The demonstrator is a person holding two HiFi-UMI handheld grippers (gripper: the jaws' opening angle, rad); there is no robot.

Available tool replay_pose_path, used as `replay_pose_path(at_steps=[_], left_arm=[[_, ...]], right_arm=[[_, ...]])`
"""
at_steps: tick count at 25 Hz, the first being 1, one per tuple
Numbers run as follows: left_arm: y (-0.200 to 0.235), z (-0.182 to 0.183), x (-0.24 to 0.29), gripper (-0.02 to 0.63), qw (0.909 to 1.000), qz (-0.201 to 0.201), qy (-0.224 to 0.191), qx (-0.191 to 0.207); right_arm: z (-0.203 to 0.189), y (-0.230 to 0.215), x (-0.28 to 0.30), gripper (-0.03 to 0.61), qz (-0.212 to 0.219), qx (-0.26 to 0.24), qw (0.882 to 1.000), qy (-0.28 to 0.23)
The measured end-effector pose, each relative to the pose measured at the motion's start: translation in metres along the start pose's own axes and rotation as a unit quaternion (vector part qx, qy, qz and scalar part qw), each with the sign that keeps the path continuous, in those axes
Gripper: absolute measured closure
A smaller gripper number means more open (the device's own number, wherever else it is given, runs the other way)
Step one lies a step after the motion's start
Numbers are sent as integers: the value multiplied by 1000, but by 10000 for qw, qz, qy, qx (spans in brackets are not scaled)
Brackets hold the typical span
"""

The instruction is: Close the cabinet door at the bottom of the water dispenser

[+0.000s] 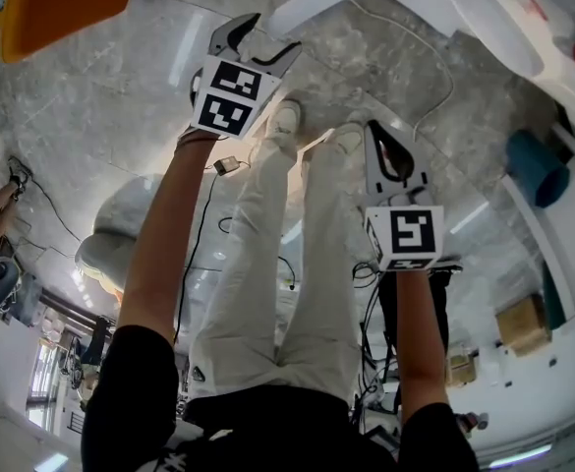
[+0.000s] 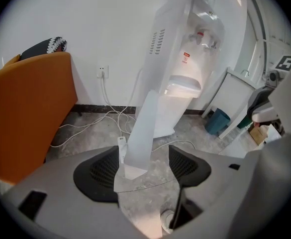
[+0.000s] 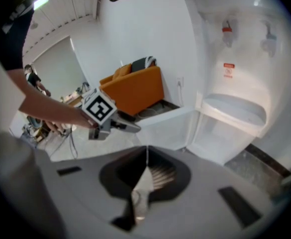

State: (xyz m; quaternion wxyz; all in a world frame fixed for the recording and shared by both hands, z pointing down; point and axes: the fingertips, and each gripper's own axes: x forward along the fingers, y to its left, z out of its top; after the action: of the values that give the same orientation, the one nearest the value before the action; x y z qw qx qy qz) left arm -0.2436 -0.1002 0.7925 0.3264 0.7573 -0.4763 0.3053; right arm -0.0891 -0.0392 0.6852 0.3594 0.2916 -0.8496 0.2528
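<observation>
Ahead of left gripper (image 2: 144, 152), cabinet door (image 2: 144, 121) shows edge-on

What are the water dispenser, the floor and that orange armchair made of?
Water dispenser: likely white plastic, smooth and glossy, with moulded curves.
Floor: grey stone or stone-look tile, mottled and shiny.
Orange armchair: probably matte fabric or leatherette; hard to tell.
</observation>
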Motion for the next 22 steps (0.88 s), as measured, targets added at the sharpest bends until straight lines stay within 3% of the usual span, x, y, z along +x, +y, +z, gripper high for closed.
replay_pose_path(at_steps=[22], left_arm=[[-29,-13,13,302,9981,-194,338,482]], right_arm=[[-11,-22,-4,543,-146,345,9993,-54]])
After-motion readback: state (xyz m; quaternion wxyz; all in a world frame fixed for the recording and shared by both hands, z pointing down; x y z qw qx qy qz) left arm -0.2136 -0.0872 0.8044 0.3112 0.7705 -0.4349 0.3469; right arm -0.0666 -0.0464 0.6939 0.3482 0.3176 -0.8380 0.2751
